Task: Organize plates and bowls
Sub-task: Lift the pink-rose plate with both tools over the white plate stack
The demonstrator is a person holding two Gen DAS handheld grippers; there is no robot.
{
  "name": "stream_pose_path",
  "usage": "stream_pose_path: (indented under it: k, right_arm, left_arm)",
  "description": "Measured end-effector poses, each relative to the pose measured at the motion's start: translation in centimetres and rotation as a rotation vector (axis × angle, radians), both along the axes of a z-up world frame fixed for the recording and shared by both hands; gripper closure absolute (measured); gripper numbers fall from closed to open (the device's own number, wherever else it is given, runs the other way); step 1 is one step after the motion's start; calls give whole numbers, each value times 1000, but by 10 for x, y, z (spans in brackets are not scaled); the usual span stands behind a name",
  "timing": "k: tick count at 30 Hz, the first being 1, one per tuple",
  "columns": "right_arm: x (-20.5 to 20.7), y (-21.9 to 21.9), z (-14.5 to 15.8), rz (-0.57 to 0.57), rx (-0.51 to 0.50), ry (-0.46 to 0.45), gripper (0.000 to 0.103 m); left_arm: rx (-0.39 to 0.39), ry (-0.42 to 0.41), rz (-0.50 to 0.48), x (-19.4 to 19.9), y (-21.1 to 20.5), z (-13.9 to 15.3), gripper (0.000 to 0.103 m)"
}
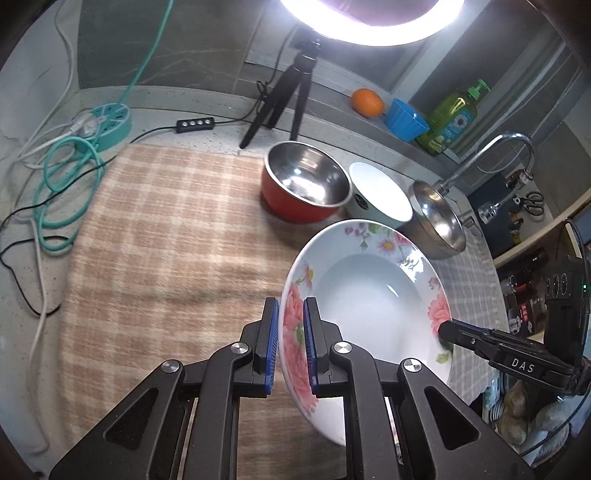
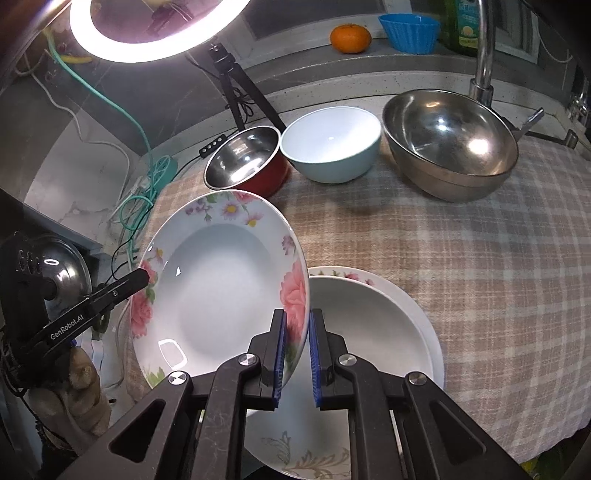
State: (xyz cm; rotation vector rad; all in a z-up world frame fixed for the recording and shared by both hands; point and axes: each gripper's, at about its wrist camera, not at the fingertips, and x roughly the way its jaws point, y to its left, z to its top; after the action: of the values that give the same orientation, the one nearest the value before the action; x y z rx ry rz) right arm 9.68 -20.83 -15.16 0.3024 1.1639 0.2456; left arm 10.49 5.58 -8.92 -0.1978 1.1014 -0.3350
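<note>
A deep white plate with pink flowers (image 1: 369, 295) (image 2: 218, 288) hangs tilted above the checked cloth, held by both grippers. My left gripper (image 1: 290, 308) is shut on the plate's left rim. On the opposite rim my right gripper (image 2: 297, 319) is shut too. Below it lies a stack of white plates (image 2: 373, 332) at the cloth's front edge. Further back a red steel-lined bowl (image 1: 304, 182) (image 2: 245, 160), a pale blue bowl (image 1: 380, 194) (image 2: 332, 142) and a large steel bowl (image 1: 439, 221) (image 2: 450, 142) stand in a row.
A ring light on a black tripod (image 1: 291, 99) stands behind the bowls. An orange (image 2: 350, 37), a blue cup (image 2: 408, 31) and a green soap bottle (image 1: 452, 118) sit on the back ledge by the faucet (image 2: 484, 55). A teal power strip with cables (image 1: 107, 123) lies left.
</note>
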Motion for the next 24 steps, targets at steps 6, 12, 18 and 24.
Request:
stream_pose_path:
  k: [6, 12, 18, 24]
  right_arm:
    - [-16, -23, -4, -19, -12, 16, 92]
    - [-28, -41, -11, -32, -28, 35, 92]
    - [-37, -54, -15, -45, -30, 46, 92]
    - [-44, -58, -23, -48, -37, 58, 92]
  left_arm:
    - [-10, 20, -19, -16, -21, -5, 92]
    - [-9, 38, -43, -30, -41, -11, 92]
    - [-5, 49, -64, -38, -52, -13, 92]
    - [6, 69, -71, -45, -58, -20, 92]
